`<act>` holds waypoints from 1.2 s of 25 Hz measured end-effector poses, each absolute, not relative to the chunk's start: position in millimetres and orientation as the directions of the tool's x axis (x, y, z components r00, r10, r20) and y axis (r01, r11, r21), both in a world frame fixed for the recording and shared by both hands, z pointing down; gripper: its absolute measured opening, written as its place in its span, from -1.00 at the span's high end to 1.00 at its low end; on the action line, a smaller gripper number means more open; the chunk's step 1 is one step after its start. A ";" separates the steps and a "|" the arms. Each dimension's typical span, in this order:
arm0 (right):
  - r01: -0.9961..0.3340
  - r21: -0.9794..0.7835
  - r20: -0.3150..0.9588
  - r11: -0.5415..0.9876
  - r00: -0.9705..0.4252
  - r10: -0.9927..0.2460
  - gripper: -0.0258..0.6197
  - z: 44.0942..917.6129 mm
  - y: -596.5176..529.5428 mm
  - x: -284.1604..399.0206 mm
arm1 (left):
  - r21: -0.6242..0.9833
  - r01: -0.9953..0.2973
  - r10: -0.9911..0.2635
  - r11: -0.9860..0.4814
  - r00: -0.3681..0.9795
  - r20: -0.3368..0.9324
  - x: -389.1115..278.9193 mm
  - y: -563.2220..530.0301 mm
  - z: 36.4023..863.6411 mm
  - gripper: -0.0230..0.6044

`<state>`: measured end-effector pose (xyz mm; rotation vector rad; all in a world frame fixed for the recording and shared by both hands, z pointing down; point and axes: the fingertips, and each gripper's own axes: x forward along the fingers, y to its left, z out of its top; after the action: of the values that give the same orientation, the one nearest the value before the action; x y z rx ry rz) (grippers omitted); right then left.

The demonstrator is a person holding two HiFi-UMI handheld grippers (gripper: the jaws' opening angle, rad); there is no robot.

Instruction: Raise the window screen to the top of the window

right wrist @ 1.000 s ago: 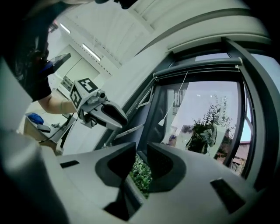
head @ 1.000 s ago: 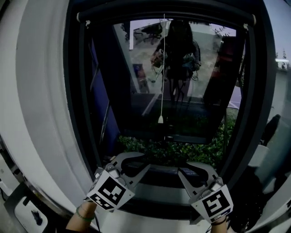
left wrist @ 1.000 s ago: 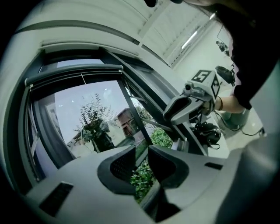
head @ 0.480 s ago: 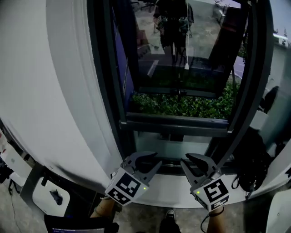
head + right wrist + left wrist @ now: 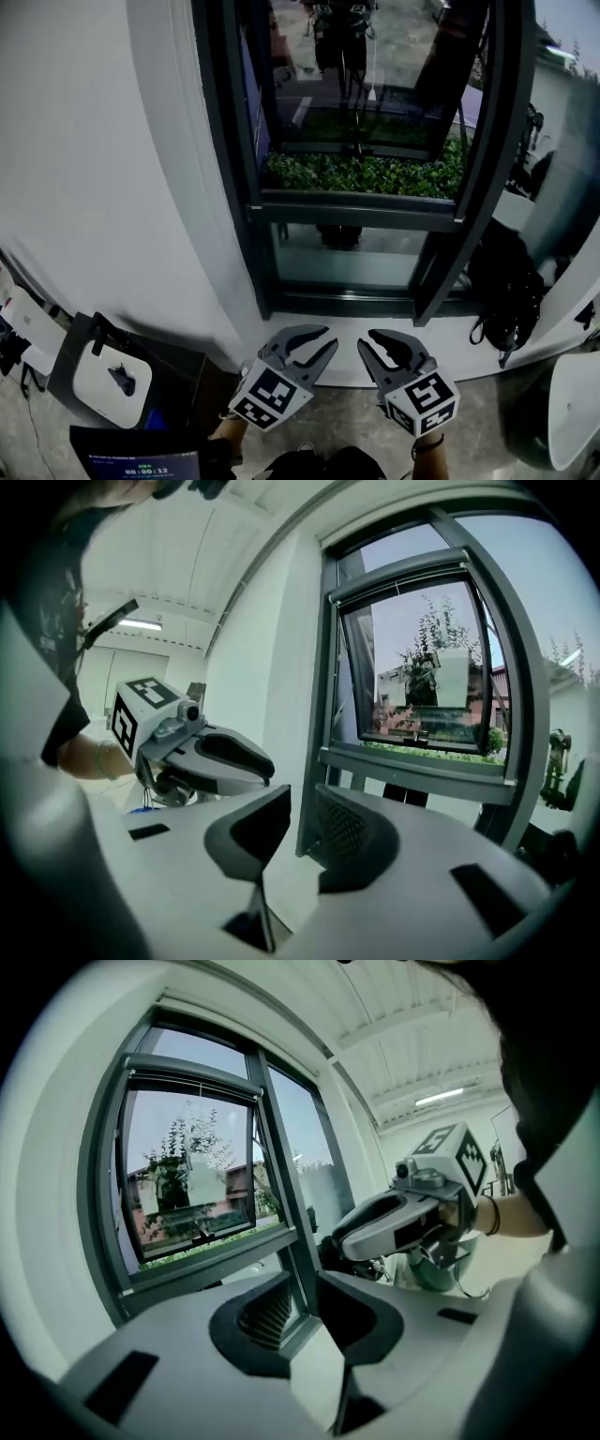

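The dark-framed window [image 5: 361,214] fills the upper middle of the head view; its top edge is out of that view. A thin white pull cord [image 5: 372,91] hangs in front of the glass. The gripper views show the upper pane [image 5: 192,1180] with a rail across its top, and no mesh is visible over the glass. My left gripper [image 5: 319,340] and right gripper [image 5: 368,343] are held low, side by side, below the window's bottom frame and touching nothing. Each has a narrow gap between its jaws and holds nothing. The right gripper [image 5: 394,1227] also shows in the left gripper view.
Green plants [image 5: 366,174] grow outside behind the lower glass. A black bag [image 5: 506,292] lies at the right by the frame. A white device on a dark stand [image 5: 105,377] and a lit screen [image 5: 141,464] sit at the lower left. The white wall [image 5: 103,187] curves on the left.
The head view has tilted down, so the window's top bar has left the picture. Both grippers have dropped from the lower window frame to below the sill, keeping their spacing.
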<state>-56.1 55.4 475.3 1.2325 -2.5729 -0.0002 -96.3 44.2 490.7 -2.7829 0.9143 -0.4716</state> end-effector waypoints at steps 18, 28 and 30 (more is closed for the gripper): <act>-0.752 -0.058 0.284 0.656 -0.643 -0.712 0.66 568.5 248.1 22.9 | 0.033 -0.715 -0.689 -0.698 0.684 0.241 -11.9 239.5 580.6 0.66; -0.754 -0.094 0.243 0.650 -0.650 -0.720 0.66 568.0 298.9 24.5 | 0.032 -0.748 -0.720 -0.663 0.648 0.249 -12.6 288.8 577.7 0.66; -0.758 -0.088 0.246 0.646 -0.645 -0.723 0.66 569.0 305.5 23.9 | 0.027 -0.754 -0.727 -0.656 0.641 0.245 -16.6 292.1 579.0 0.66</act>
<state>23.9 305.5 569.0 1.2170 -2.6758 0.2717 -16.6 292.1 579.0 -2.9597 1.3421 -0.3503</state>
